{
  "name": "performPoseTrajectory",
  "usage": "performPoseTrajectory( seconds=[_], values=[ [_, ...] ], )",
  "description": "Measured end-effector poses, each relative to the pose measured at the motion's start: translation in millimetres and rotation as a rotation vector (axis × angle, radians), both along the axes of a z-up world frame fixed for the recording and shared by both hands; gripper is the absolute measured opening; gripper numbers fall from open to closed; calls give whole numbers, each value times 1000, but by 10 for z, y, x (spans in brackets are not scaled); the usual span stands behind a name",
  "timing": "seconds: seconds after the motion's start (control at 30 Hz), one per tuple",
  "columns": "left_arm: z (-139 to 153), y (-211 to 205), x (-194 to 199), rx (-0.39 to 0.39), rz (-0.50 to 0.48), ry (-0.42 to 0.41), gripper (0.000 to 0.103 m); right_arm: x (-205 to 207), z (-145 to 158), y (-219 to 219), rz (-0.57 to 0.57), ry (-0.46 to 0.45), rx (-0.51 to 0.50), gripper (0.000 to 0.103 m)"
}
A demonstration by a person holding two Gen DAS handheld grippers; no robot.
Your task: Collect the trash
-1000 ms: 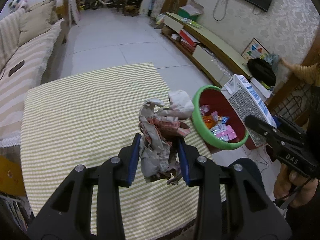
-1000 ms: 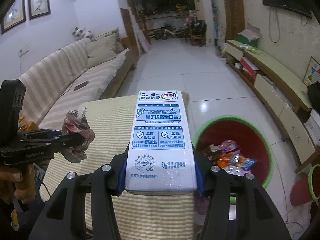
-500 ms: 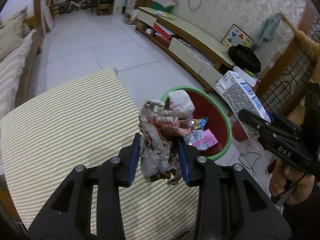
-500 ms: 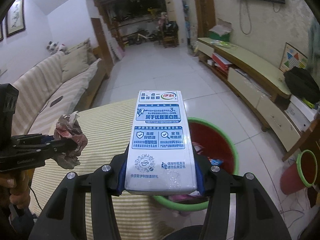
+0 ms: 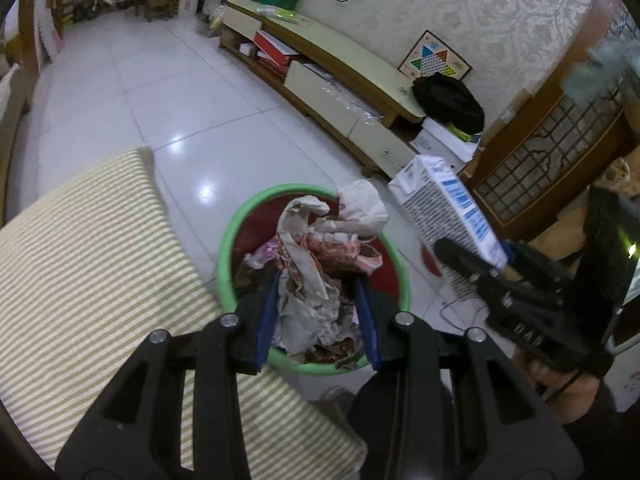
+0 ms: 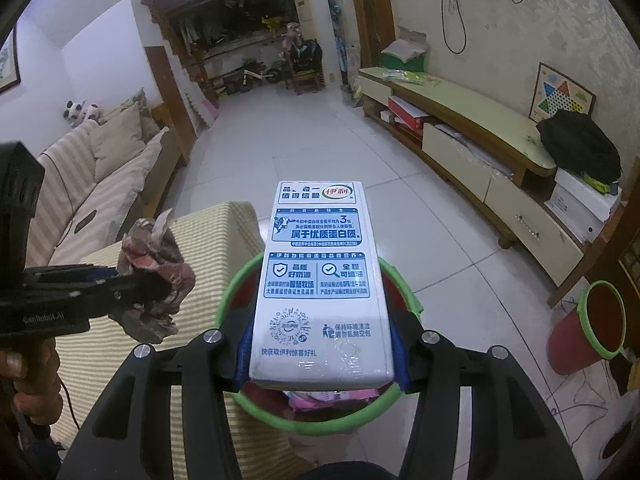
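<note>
My left gripper [image 5: 316, 316] is shut on a crumpled wad of paper and wrappers [image 5: 320, 264], held over the red bin with a green rim [image 5: 228, 240] on the floor. My right gripper [image 6: 320, 356] is shut on a white and blue milk carton [image 6: 320, 276], which hangs above the same bin [image 6: 236, 280] and hides most of it. In the left wrist view the carton [image 5: 444, 208] and right gripper [image 5: 472, 268] sit to the right of the bin. The right wrist view shows the left gripper [image 6: 160, 280] with the paper wad [image 6: 154, 272] at left.
A striped table [image 5: 88, 272] lies to the left of the bin. A low TV cabinet [image 6: 472, 136] runs along the right wall. A second small red bin [image 6: 588, 328] stands at right. A striped sofa [image 6: 80, 196] is at left. Tiled floor [image 6: 304, 144] stretches ahead.
Both grippers have swung from over the table edge towards the bin; the paper wad and the carton now hang above its opening. Both grips are unchanged.
</note>
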State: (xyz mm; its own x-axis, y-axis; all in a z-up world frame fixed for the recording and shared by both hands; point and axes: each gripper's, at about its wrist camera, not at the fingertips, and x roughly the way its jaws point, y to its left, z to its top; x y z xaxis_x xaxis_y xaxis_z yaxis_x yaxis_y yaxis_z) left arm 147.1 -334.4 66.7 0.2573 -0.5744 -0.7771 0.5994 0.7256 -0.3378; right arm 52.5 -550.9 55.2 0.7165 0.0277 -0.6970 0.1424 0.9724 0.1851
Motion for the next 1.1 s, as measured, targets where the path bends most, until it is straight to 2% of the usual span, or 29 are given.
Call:
performPoseTrajectory(
  seconds=[0.1,0.47,0.57,0.63,0.7,0.73,0.8,0.87,1.1],
  values=[
    [-58,-102,57,-19,-4,41,35,43,-47,-31,-2,9,3,50],
    [-95,-254,195,-22,-10,62,36,149,-154,-34,13,33,2,50],
    [-94,-230,231,-34,0,74,52,170,-160,17,34,38,-14,51],
    [-68,-196,249,-55,11,74,75,190,-151,65,42,43,-36,54],
    [-22,-150,263,-73,32,63,86,187,-127,101,40,35,-46,71],
    [2,-112,271,-84,44,61,90,190,-121,114,40,33,-51,75],
    [41,-32,290,-97,68,54,94,188,-97,146,40,27,-65,84],
    [102,64,296,-104,95,41,96,186,-59,204,49,25,-71,88],
    [302,482,175,-91,167,-24,97,157,97,470,62,2,-71,94]
  ],
)
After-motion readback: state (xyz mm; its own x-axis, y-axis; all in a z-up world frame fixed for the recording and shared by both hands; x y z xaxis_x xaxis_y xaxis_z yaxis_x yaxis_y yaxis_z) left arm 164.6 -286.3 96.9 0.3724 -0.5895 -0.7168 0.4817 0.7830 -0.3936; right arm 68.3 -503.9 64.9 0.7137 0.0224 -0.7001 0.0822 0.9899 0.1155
